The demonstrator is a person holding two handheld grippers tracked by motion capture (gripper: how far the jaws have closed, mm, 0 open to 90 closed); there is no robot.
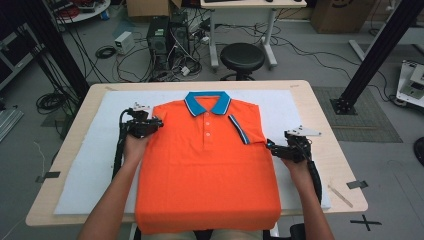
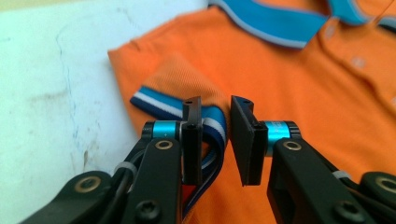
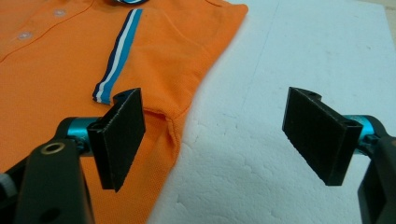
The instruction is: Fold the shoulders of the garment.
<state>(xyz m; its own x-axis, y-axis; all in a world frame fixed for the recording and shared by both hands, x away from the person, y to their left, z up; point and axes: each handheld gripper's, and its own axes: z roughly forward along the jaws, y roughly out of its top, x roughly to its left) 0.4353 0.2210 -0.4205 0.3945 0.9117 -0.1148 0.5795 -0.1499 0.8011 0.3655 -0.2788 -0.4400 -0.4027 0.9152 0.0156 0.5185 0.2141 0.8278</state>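
A: Our left gripper [image 1: 156, 121] sits at the left shoulder of the orange short-sleeved polo shirt [image 1: 207, 165], black jaws with a narrow gap between them. In the left gripper view the folded sleeve's blue, white and navy striped cuff [image 2: 159, 102] bunches by the left jaw, and we see daylight between the pads, so nothing is pinched there.

B: Agreed, we read that one as parted, not clamped. The shirt lies flat and face up on the white foam sheet [image 1: 90, 165] that covers the pale wooden table [image 1: 65, 160], blue collar [image 1: 207, 102] toward the far edge, hem hanging over the near edge.

A: Both sleeves are folded onto the chest; the right one shows its striped cuff [image 1: 240, 129] as a slanted band.

B: Then our right gripper [image 1: 273, 147], just beside the shirt's right edge. In the right gripper view its jaws stand wide apart, one pad over the orange fabric's border, the other over bare foam, holding nothing.
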